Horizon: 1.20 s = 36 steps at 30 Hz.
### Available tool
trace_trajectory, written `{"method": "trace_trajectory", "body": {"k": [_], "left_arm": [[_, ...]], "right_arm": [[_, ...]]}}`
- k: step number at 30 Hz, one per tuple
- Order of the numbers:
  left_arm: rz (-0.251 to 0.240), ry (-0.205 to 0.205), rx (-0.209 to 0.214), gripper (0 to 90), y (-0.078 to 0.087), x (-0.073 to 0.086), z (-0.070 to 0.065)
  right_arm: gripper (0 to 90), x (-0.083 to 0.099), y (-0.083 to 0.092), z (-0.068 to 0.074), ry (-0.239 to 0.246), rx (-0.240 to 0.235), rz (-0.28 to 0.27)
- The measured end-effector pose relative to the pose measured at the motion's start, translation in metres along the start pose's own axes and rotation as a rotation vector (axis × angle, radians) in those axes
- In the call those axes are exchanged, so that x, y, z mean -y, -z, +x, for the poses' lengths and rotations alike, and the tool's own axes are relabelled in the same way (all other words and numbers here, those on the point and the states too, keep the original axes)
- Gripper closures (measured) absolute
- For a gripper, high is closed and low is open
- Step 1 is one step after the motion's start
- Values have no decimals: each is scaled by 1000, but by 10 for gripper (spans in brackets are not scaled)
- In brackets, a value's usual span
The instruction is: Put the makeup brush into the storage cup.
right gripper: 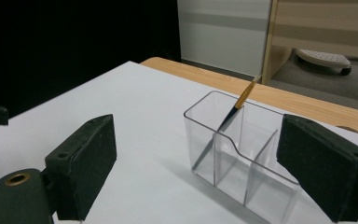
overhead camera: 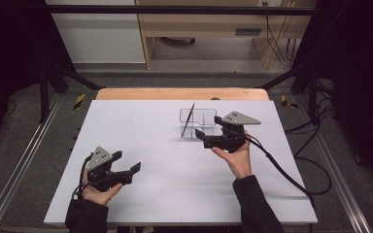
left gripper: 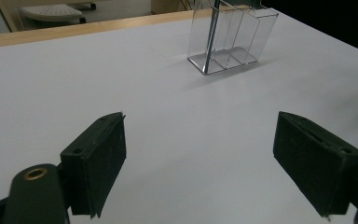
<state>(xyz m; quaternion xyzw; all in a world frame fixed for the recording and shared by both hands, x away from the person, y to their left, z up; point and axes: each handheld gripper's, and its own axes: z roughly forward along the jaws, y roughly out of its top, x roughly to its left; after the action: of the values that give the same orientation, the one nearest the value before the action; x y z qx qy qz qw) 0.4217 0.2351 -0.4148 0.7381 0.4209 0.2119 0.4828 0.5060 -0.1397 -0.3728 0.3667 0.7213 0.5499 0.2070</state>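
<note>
We see no readable writing: a pencil (right gripper: 233, 113) leans in the clear organizer (right gripper: 242, 158); both grippers' (overhead camera: 124, 165) (overhead camera: 209, 127) fingers released, empty.

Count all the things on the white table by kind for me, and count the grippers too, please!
Clear plastic organizer: 1
Pencil standing in the organizer: 1
Grippers, left gripper and right gripper: 2
Total: 4
</note>
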Motion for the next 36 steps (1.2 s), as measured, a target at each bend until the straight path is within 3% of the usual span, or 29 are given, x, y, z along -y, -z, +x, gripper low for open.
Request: {"method": "trace_trajectory", "body": {"k": [11, 36], "left_arm": [[1, 1, -3, 159, 0, 0, 0], [-2, -4, -14, 148, 1, 1, 1]], "right_arm": [[63, 17, 30, -4, 18, 6, 0], [38, 55, 76, -23, -25, 35, 25]]}}
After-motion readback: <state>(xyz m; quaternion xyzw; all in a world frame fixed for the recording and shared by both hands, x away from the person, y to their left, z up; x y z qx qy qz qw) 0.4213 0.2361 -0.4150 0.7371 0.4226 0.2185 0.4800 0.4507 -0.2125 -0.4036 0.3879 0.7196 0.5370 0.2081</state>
